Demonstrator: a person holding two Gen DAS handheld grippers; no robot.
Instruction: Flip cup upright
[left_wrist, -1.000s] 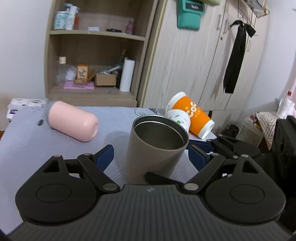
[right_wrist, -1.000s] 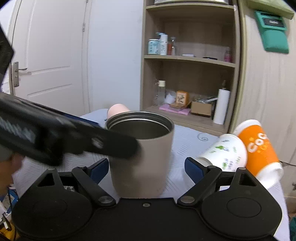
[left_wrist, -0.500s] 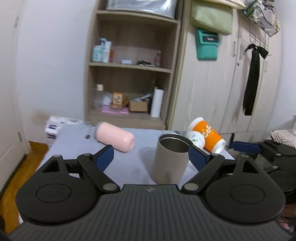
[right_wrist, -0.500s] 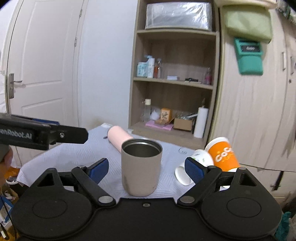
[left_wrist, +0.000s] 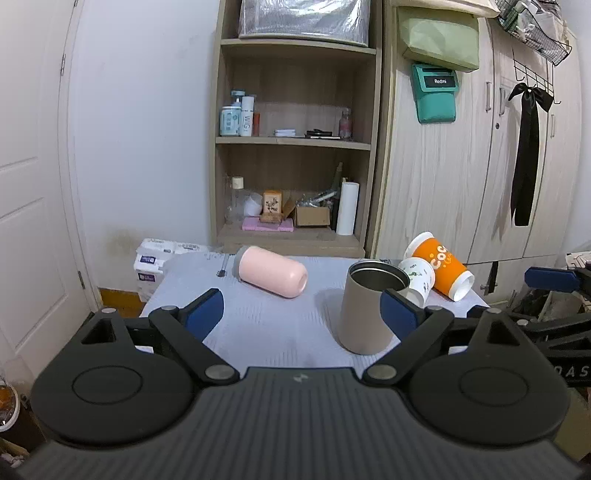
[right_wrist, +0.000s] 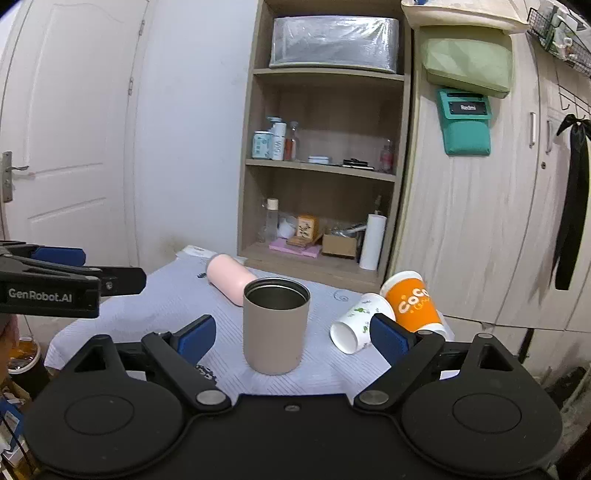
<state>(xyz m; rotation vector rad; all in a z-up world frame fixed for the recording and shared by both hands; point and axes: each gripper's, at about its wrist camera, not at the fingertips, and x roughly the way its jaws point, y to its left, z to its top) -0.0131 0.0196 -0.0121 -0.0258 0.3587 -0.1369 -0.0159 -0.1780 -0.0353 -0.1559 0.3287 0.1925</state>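
A grey metal cup (left_wrist: 371, 308) stands upright, mouth up, on the cloth-covered table (left_wrist: 266, 332); it also shows in the right wrist view (right_wrist: 275, 325). My left gripper (left_wrist: 303, 314) is open and empty, held back from the table with the cup in front of its right finger. My right gripper (right_wrist: 293, 334) is open and empty, with the cup standing free between and beyond its fingers. The left gripper (right_wrist: 59, 280) shows from the side at the left of the right wrist view.
A pink cup (left_wrist: 271, 271) lies on its side at the back left. A white paper cup (right_wrist: 356, 323) and an orange paper cup (right_wrist: 413, 304) lie on their sides at the right. A wooden shelf unit (left_wrist: 295, 147) and wardrobe (left_wrist: 461, 166) stand behind.
Both grippers have pulled back and up from the grey cup, which stays upright on the table. More of the room has come into view.
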